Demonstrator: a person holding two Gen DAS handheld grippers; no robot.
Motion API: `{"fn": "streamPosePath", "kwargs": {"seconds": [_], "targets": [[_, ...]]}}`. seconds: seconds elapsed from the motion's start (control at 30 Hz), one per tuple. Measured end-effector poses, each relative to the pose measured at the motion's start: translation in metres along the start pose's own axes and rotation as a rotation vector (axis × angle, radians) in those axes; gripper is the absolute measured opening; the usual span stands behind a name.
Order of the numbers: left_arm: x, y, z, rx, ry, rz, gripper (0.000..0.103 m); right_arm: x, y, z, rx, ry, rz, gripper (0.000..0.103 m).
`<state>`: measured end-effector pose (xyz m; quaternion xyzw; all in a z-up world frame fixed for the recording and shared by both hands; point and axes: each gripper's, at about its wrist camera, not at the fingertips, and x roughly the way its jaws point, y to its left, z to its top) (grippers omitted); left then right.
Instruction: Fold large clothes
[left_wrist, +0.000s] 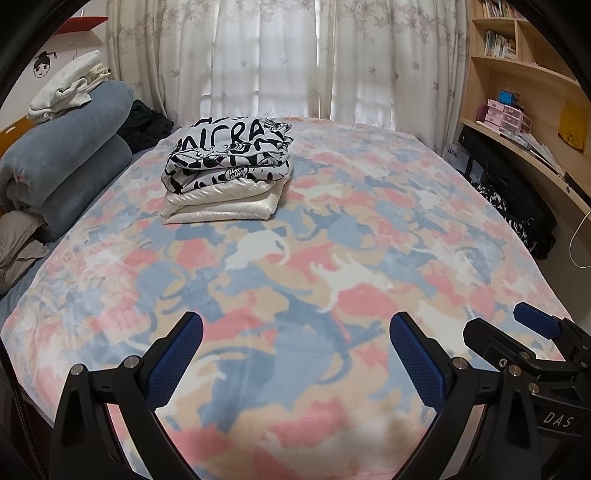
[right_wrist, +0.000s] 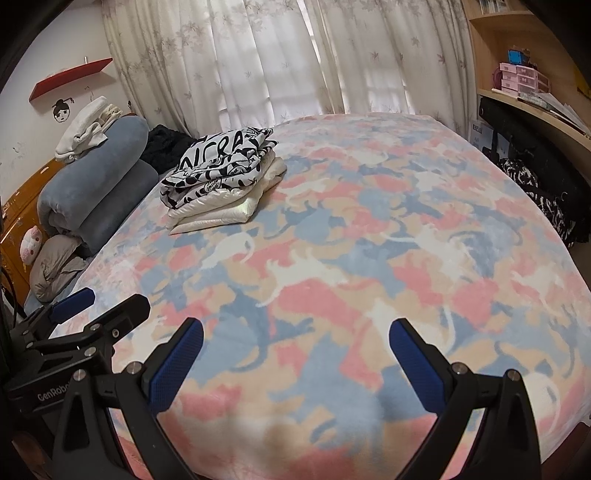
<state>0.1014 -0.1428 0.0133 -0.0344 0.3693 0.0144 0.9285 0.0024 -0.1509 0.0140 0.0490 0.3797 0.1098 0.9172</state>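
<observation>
Resting near bed's far left part: folded stack (left_wrist: 225, 173), black-and-white lettered garment (left_wrist: 231, 147) on top of cream folded garment (left_wrist: 221, 206). Stack sits on pastel cat-print blanket (left_wrist: 314, 266) covering bed. Rolled blue-grey bedding (left_wrist: 70, 155) beside stack along left edge, white clothes (left_wrist: 66, 88) piled on it. Left claw (left_wrist: 295, 354) above bed's near edge, jaws spread wide, holding nothing. Right claw (right_wrist: 295, 354) just beside it, jaws likewise apart, empty. Curtains (left_wrist: 280, 55) behind far edge.
</observation>
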Motion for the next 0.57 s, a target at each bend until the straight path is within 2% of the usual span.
{"fn": "streamPosePath", "kwargs": {"seconds": [0.57], "targets": [[0.008, 0.010, 0.000, 0.002, 0.022, -0.009, 0.100, 0.003, 0.001, -0.001, -0.002, 0.005, -0.001, 0.101]]}}
